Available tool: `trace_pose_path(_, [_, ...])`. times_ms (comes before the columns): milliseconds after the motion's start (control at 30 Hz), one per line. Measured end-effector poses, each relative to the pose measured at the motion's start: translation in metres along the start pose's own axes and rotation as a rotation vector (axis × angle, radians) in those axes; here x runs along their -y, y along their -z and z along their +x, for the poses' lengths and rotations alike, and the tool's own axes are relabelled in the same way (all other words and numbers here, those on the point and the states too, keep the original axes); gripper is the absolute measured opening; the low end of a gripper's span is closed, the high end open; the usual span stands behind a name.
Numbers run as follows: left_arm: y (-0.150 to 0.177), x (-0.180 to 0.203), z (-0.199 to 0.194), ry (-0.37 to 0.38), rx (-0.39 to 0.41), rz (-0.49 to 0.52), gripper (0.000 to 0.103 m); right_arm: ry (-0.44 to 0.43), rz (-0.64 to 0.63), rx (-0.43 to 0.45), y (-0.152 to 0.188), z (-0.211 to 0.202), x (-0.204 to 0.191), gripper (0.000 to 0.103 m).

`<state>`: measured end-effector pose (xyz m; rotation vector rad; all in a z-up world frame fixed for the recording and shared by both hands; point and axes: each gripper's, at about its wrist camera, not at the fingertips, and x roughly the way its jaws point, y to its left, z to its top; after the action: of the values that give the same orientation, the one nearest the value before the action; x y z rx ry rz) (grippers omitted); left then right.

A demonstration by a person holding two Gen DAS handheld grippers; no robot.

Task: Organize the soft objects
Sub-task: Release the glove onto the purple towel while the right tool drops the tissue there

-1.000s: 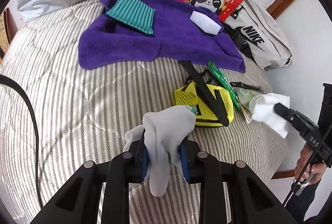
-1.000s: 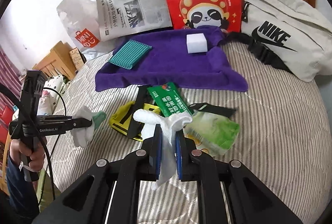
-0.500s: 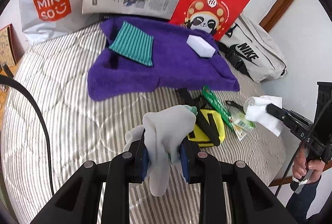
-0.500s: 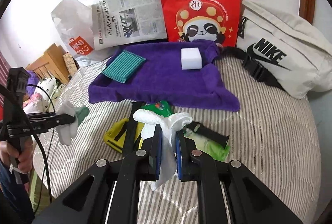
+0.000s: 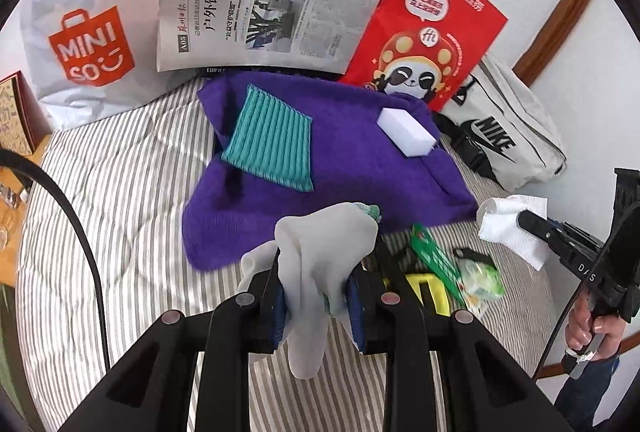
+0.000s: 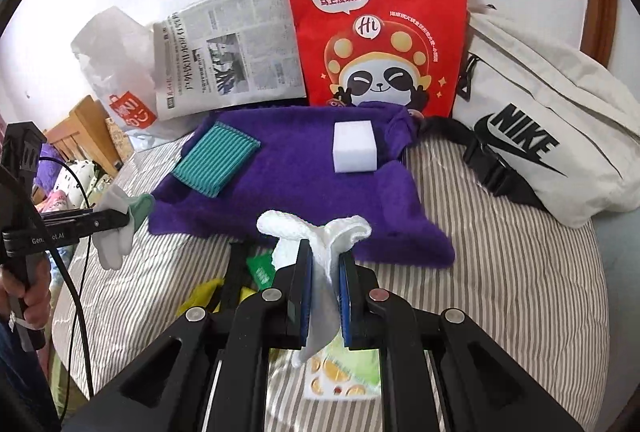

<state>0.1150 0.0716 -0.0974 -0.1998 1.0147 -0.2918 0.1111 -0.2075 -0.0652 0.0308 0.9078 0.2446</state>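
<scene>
Two handheld grippers hang above a striped bed (image 6: 500,252). The left gripper (image 5: 316,298) is clenched on a pale grey sock (image 5: 320,256), lifted off the bed near its left edge. The right gripper (image 6: 325,292) pinches a white cloth (image 6: 316,232), also raised. Toward the bed's far edge lies a purple towel (image 6: 288,188) carrying a teal striped cloth (image 6: 216,162) and a white sponge block (image 6: 354,148).

Purple towel (image 6: 304,188) — teal ribbed cloth (image 6: 216,162), white sponge (image 6: 354,148); grey-and-white striped bedding (image 6: 500,264).
</scene>
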Motion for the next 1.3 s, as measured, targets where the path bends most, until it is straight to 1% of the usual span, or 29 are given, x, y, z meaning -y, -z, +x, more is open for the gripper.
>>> trace_pose_path(67, [-0.010,-0.002,0.008,-0.013,-0.002,-0.006,0.024,0.004,0.001,-0.004,-0.007,0.009,0.003,0.012])
trace_pose_path(167, [-0.024,-0.005,0.019,-0.011,-0.004,-0.009,0.024,0.016,-0.007,-0.008,-0.020,0.024,0.007,0.012])
trace_pose_path(367, [-0.050,-0.004,0.039,-0.028,-0.013,0.013,0.024,0.030,-0.016,-0.033,-0.042,0.061,0.014,0.012])
trace_pose_path(467, [-0.062,-0.004,0.045,-0.036,-0.010,0.028,0.024,0.029,-0.022,-0.054,-0.047,0.075,0.014,0.012])
trace_pose_path(567, [-0.074,-0.003,0.052,-0.021,-0.003,0.037,0.024,0.017,-0.029,-0.085,-0.050,0.090,0.014,0.012])
trace_pose_path(633, [-0.080,-0.003,0.059,-0.018,-0.001,0.046,0.024,0.027,-0.037,-0.110,-0.050,0.101,0.013,0.012])
trace_pose_path(733, [-0.082,-0.002,0.073,-0.018,-0.002,0.076,0.024,0.034,-0.039,-0.143,-0.048,0.115,0.015,0.012])
trace_pose_path(833, [-0.077,-0.008,0.098,-0.058,-0.037,0.100,0.024,0.036,-0.038,-0.173,-0.044,0.126,0.018,0.012])
trace_pose_path(900, [-0.072,-0.014,0.106,-0.049,-0.044,0.097,0.025,0.040,-0.046,-0.183,-0.042,0.129,0.018,0.012])
trace_pose_path(967, [-0.069,-0.019,0.106,-0.025,-0.020,0.083,0.026,0.040,-0.057,-0.189,-0.041,0.132,0.017,0.012])
trace_pose_path(1033, [-0.071,-0.023,0.106,-0.012,-0.021,0.069,0.026,0.051,-0.065,-0.195,-0.040,0.136,0.017,0.012])
trace_pose_path(1200, [-0.074,-0.018,0.110,-0.044,-0.018,0.107,0.027,0.049,-0.043,-0.203,-0.042,0.145,0.021,0.014])
trace_pose_path(1300, [-0.076,-0.018,0.110,-0.044,-0.013,0.115,0.027,0.058,-0.056,-0.223,-0.040,0.152,0.020,0.015])
